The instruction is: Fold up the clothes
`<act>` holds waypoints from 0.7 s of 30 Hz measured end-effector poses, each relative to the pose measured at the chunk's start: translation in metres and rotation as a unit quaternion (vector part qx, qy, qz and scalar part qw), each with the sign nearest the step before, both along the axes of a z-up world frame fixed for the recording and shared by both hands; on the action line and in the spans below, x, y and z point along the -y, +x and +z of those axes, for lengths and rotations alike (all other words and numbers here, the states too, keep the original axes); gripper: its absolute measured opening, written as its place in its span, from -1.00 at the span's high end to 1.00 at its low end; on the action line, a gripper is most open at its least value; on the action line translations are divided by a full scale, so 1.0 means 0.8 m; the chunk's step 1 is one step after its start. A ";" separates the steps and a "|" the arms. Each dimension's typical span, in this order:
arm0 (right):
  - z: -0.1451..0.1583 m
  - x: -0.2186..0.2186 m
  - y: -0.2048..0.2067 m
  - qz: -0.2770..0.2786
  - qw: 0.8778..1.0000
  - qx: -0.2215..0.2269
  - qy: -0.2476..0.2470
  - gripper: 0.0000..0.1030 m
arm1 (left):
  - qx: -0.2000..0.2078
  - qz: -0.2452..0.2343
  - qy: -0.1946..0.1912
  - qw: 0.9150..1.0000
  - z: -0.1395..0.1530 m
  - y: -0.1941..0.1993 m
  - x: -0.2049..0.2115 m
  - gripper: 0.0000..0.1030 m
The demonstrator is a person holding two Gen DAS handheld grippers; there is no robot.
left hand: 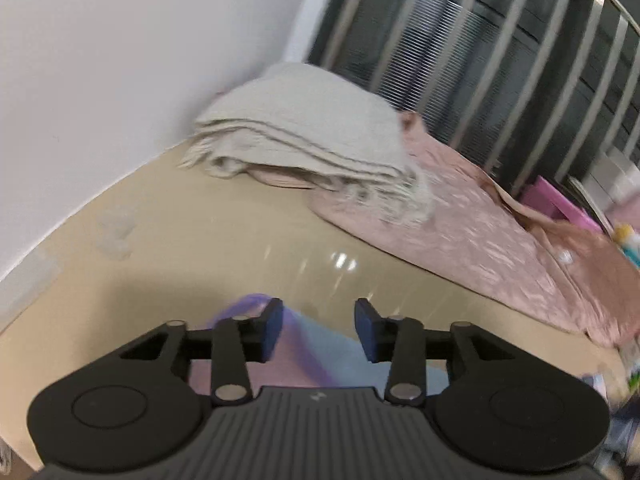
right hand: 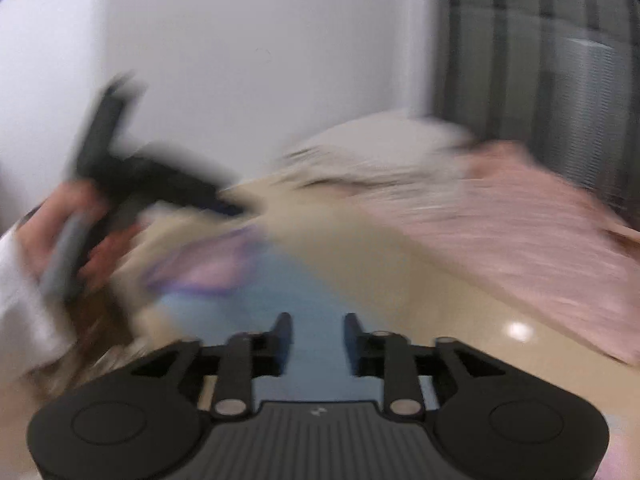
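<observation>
Both tools spread and pinching nothing — left tool (left hand: 318,330) and right tool (right hand: 318,344) hover over the blue-and-purple garment (right hand: 256,280) lying on the beige surface (left hand: 192,240), probably kept apart from the folded towel (left hand: 304,136) and pink cloth (left hand: 480,232) for working room.

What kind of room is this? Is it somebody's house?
Probably a room in a home. A folded beige blanket and a pink cloth lie on a smooth tan table against a white wall, beside a barred window.
</observation>
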State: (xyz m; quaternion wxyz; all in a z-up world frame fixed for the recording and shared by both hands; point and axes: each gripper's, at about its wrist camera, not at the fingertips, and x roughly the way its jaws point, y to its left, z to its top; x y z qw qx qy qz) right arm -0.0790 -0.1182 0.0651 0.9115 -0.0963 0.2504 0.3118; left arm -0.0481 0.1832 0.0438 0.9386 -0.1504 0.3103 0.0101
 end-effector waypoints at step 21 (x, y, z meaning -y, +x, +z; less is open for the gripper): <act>-0.028 0.103 0.030 -0.227 0.973 0.016 -0.041 0.71 | -0.057 0.035 0.106 0.992 -0.023 0.011 0.015 0.27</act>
